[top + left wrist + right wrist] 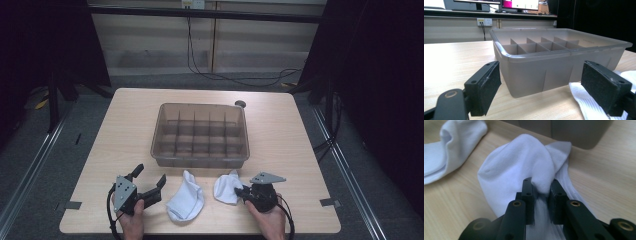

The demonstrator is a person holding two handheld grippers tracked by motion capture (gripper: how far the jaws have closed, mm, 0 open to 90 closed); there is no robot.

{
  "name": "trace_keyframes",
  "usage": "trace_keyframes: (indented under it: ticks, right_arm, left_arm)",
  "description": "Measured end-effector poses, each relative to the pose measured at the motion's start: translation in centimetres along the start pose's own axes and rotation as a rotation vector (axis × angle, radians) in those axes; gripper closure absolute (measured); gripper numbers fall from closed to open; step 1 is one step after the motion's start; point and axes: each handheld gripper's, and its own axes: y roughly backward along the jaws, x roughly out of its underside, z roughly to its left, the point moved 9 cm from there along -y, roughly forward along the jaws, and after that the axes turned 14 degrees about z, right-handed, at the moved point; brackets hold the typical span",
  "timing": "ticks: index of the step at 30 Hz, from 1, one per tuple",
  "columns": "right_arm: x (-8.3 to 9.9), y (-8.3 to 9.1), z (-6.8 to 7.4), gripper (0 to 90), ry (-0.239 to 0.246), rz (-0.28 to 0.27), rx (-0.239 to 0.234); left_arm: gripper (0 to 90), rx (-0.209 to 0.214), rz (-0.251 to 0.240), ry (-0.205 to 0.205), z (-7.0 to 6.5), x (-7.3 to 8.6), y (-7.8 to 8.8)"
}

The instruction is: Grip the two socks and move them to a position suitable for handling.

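The right gripper [242, 192] sits near the front right corner of the counter [280, 125], jaws narrowed and clamped on a bunched fold of a white sock [226, 187]. This held sock lies just in front of the grey compartment tray [200, 157], near the tray's front right corner. In the high view it appears as a compact crumpled mass with no clear long axis.

The right gripper view adds detail: the pinched fabric of the held sock [524, 167] rises in a ridge between the two black pads, a pointed corner of cloth points toward the tray wall [579, 132], and the ribbed part runs back under the gripper [541, 192].

The second sock [186, 202] lies flat on the counter between the two grippers, apart from the held sock. Its long axis runs diagonally, from the front edge of the counter up toward the tray. In the right gripper view its open end [451, 147] shows at the upper left.

The left gripper [149, 181] rests near the front left corner, jaws wide with nothing between them. The left gripper view [541, 85] looks along the counter at the tray's front wall [544, 75], shows the dividers inside, and a ribbed sock edge [584, 100] beside the right-hand pad.
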Motion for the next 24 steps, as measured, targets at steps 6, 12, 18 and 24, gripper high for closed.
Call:
trace_keyframes:
  ticks: [6,12,18,24]
  right_arm:
    - [0.4,0.5,0.7,56.9,0.016,-0.001,0.002]
    - [-1.6,2.9,1.1,45.1,0.032,-0.086,0.015]
    - [-4.1,2.4,3.7,57.1,0.117,-0.084,-0.044]
    - [-6.7,-0.3,7.1,71.6,0.213,-0.055,-0.102]
  left_arm:
    - [15.9,-0.001,0.000,-0.002,0.0,0.0,0.0]
    - [15.9,0.000,0.001,0.000,0.0,0.0,0.0]
    - [15.9,-0.001,0.001,-0.003,0.0,0.0,0.0]
    - [15.9,0.001,0.000,-0.001,0.0,0.0,0.0]
